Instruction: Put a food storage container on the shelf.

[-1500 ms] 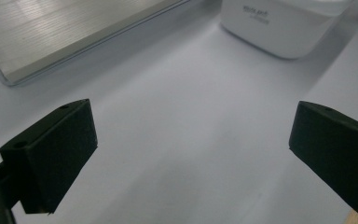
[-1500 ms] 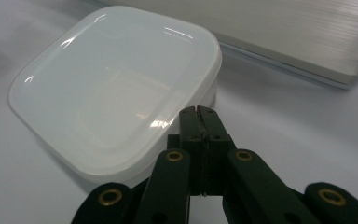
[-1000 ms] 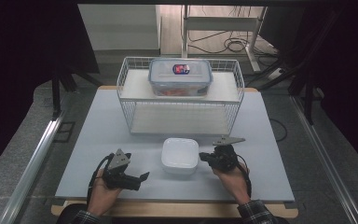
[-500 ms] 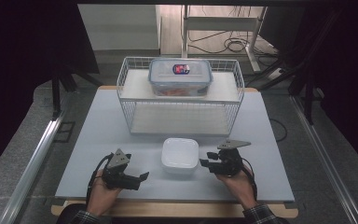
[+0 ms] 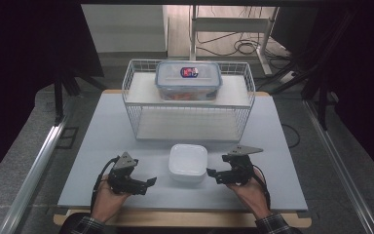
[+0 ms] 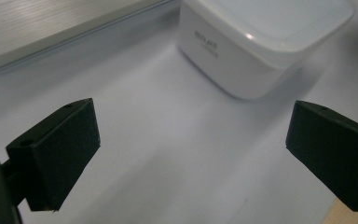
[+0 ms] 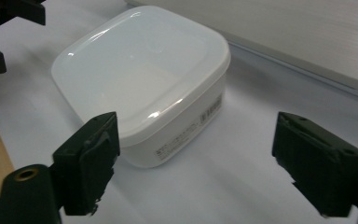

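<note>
A white square container (image 5: 188, 162) with its lid on sits on the table's near middle. It fills the far left of the right gripper view (image 7: 140, 84) and the top right of the left gripper view (image 6: 261, 42). My right gripper (image 5: 210, 173) rests just right of it and points at it. Its jaws have just been opening and stand wide (image 7: 198, 128) with nothing gripped, the container just ahead of the left pad. My left gripper (image 5: 148, 183) lies to the container's left, open (image 6: 193, 114) over bare table.
A white wire basket (image 5: 131, 92) stands at the back of the grey table (image 5: 102, 146). On its upper shelf sits a clear lidded box (image 5: 188, 80) with a blue rim. The table's wooden front edge (image 5: 175, 219) is close below both hands.
The right gripper has eased slightly back from the container's right side and its jaws stand wider apart. The left hand and the container have not moved.
</note>
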Tool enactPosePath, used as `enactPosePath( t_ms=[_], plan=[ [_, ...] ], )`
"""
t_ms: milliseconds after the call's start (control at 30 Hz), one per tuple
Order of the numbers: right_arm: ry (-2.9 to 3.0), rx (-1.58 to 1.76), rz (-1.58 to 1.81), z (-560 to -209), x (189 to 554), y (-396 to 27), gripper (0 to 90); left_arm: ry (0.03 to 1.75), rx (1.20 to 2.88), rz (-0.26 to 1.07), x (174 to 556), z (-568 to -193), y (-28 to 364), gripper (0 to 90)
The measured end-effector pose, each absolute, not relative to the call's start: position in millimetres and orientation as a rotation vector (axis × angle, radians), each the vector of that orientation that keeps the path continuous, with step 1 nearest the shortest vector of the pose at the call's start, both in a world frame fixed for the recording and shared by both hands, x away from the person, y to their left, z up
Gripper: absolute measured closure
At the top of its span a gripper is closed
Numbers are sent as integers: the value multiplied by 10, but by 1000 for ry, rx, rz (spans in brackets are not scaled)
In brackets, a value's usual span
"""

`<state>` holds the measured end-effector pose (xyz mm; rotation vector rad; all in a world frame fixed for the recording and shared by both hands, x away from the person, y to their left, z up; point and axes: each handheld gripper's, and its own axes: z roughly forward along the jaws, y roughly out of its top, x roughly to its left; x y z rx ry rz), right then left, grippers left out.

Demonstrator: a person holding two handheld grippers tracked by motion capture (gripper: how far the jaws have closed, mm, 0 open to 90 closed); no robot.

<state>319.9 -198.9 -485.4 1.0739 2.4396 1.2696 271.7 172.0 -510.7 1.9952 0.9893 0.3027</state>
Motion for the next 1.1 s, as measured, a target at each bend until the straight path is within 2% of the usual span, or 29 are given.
enactPosePath(
  t_ms=[67,267,367,500,600,767,1100],
  plan=[
    [2449,1078,1245,-4849,3202,-1948,91,986,1972,276,2790,-5065,1706,31],
    [2459,1077,1198,-4804,3197,-1853,66,948,1985,247,2915,-4996,1602,73],
    [2456,1065,1186,-4787,3201,-1835,90,929,1996,255,2960,-4975,1550,91],
    [2456,1091,1230,-4763,3239,-1835,191,901,2002,241,3098,-4926,1416,107],
    [2461,1101,1242,-4749,3280,-1840,232,892,2012,240,3167,-4912,1351,109],
    [2464,1084,1253,-4732,3350,-1792,266,885,2010,227,3272,-4885,1264,118],
    [2469,1067,1251,-4738,3485,-1594,263,883,1999,221,3421,-4883,1208,119]
  ],
)
